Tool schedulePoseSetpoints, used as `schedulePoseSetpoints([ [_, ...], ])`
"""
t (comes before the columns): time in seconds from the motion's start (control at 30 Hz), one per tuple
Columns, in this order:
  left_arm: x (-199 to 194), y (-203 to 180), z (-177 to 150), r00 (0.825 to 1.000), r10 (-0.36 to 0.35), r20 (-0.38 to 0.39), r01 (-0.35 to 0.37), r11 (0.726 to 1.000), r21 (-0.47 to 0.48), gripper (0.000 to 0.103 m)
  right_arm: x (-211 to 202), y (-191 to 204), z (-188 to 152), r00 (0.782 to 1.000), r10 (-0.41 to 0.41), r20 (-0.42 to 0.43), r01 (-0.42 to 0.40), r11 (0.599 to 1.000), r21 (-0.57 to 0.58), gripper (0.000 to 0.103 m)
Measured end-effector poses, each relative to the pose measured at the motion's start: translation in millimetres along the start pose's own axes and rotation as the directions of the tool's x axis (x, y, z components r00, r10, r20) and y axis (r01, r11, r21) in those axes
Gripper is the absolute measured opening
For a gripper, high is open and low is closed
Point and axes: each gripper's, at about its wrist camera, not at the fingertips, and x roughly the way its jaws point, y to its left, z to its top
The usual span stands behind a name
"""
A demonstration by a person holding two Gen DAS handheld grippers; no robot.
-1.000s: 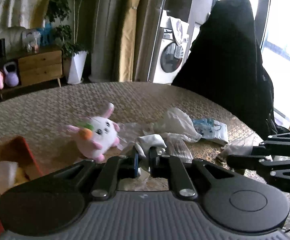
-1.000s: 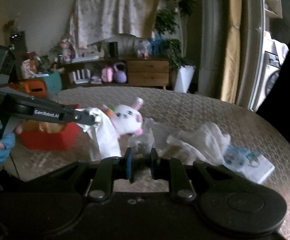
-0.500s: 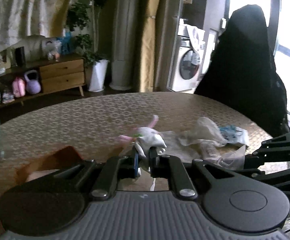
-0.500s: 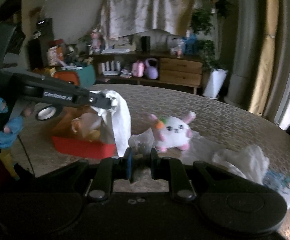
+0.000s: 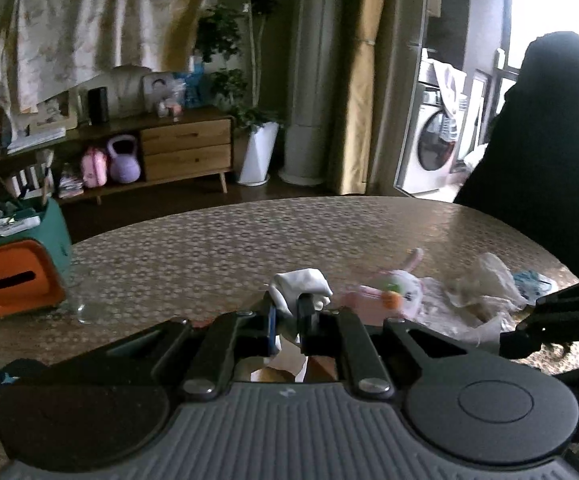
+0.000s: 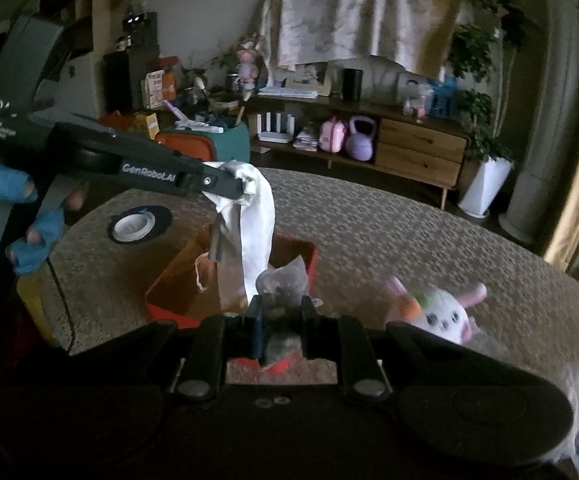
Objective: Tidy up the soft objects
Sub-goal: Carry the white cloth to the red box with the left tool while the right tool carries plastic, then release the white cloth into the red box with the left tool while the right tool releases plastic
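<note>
Left gripper (image 5: 288,316) clenched on a white cloth (image 6: 255,216), bunched above the pads in the left wrist view and hanging as a long drape in the right wrist view. Hand in a blue glove (image 6: 29,216) wrapped around that gripper's handle at 9 o'clock of the right wrist view. Lower end of the drape dangling over the open red box (image 6: 193,280), which sits on the patterned round table (image 5: 249,240); whether the cloth touches the box contents, impossible to tell.

Right gripper (image 6: 281,314) clamped on a crumpled clear plastic bag (image 6: 283,280) with dark bits inside, held just in front of the box's near rim, at about 6 o'clock from the hanging cloth.

White plush bunny (image 6: 443,314) with pink ears and an orange carrot lying on the table at 3 o'clock of the box, apart from it. More crumpled white plastic (image 5: 485,280) and a blue-printed packet (image 5: 533,282) further to 3 o'clock past the bunny. Roll of tape (image 6: 134,225) on a dark disc at 10 o'clock of the box. Orange and teal bin (image 5: 17,276) at the table's 9 o'clock edge in the left wrist view.
</note>
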Motion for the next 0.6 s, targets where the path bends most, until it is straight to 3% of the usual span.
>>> schedulePoseSetpoints([
  [0.33,32.8,37.6,-13.8,0.992,0.072,-0.105,-0.072,0.997,0.007,0.01,72.5,18.2,13.6,0.995,0.012,-0.094,-0.017,0.998,-0.057,0.016],
  [0.6,68.2,55.2,-42.1,0.972,0.064,-0.225,-0.069,0.997,-0.014,0.01,122.3,21.9,8.6,0.982,0.027,-0.188,-0.033,0.999,-0.029,0.017],
])
